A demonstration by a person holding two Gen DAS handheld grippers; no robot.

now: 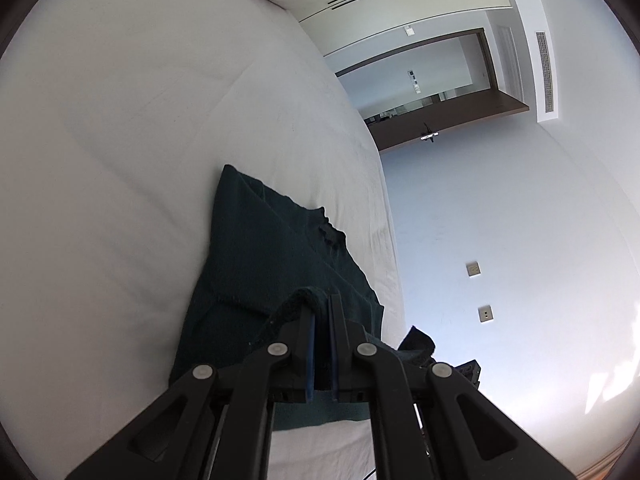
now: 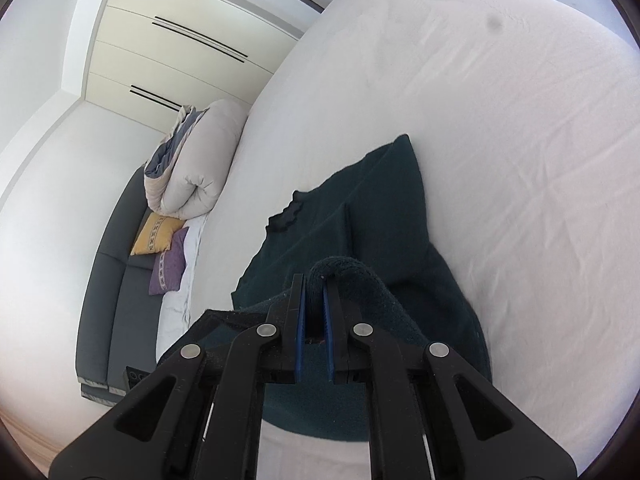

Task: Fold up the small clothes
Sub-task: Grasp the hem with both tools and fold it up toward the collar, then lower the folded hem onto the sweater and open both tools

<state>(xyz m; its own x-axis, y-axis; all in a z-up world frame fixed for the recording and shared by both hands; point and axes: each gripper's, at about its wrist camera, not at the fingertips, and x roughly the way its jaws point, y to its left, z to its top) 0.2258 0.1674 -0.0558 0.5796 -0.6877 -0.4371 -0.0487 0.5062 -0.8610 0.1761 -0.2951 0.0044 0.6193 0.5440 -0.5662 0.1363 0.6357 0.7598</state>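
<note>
A small dark green knitted sweater lies on the white bed sheet, its far part flat with the neckline showing. My left gripper is shut on the sweater's near edge, which bunches over its fingertips and is lifted off the sheet. In the right wrist view the same sweater spreads ahead. My right gripper is shut on another part of the near edge, and cloth humps over its right finger. The fabric under both grippers hangs raised above the bed sheet.
A rolled beige duvet lies at the bed's head with a yellow cushion and a purple cushion beside it. A grey headboard runs along there. The bed's edge drops to a white wall with sockets.
</note>
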